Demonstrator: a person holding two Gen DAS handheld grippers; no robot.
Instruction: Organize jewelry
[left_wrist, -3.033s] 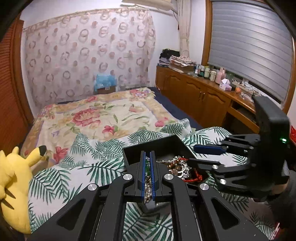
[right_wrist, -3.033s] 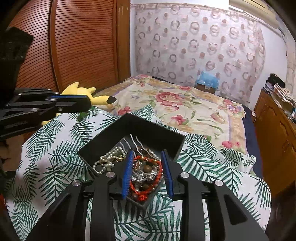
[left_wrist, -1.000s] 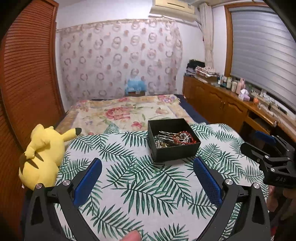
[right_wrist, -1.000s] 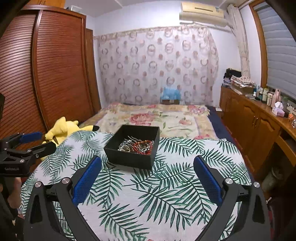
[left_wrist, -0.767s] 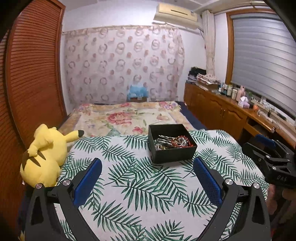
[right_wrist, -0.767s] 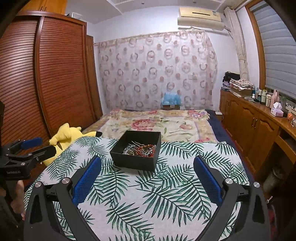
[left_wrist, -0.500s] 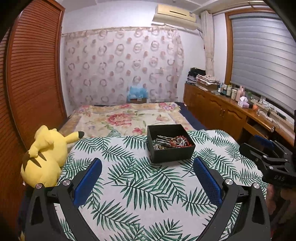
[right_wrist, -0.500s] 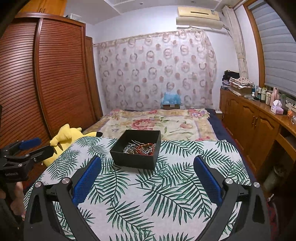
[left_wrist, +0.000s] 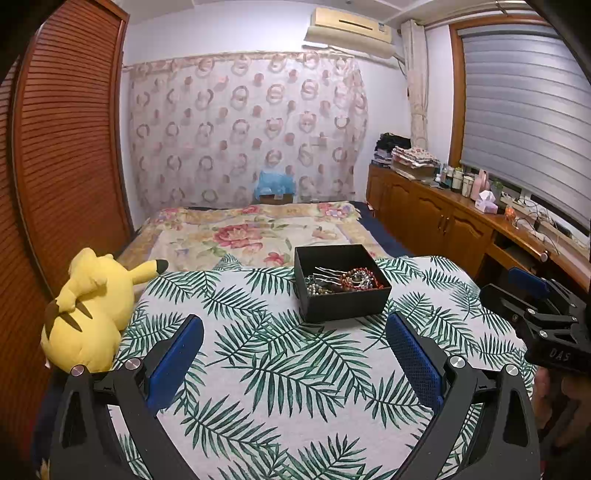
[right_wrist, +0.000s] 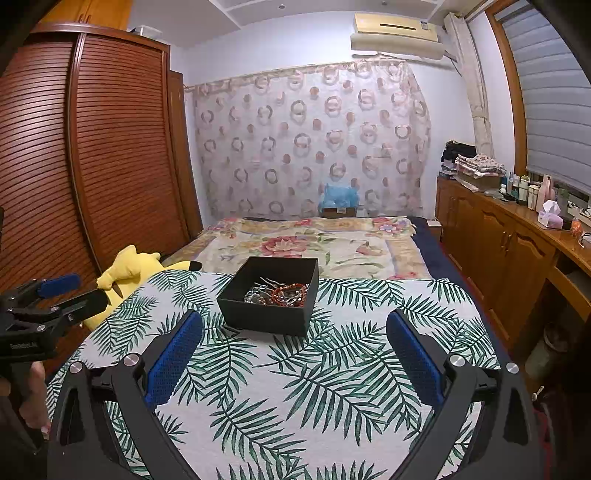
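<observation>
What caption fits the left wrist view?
Open left gripper faces a black box of jewelry on the palm-print cloth.

I log a bedroom with pale walls (right_wrist: 295, 40) under dim, bluish light. Left side: a tall wooden wardrobe with louvred doors (right_wrist: 118, 147). Far wall: a sheer curtain printed with rings (left_wrist: 243, 136), an air conditioner (left_wrist: 349, 29) mounted above it. Right side: a window covered by a lowered grey blind (left_wrist: 524, 122) in a wooden frame, with a long low wooden cabinet (right_wrist: 498, 240) beneath, its top holding folded cloths, bottles and a tissue box. Centre: a bed with a floral cover (left_wrist: 251, 232), a palm-leaf print cloth (right_wrist: 314, 387) spread over the near end. I cannot see the floor clearly.
</observation>
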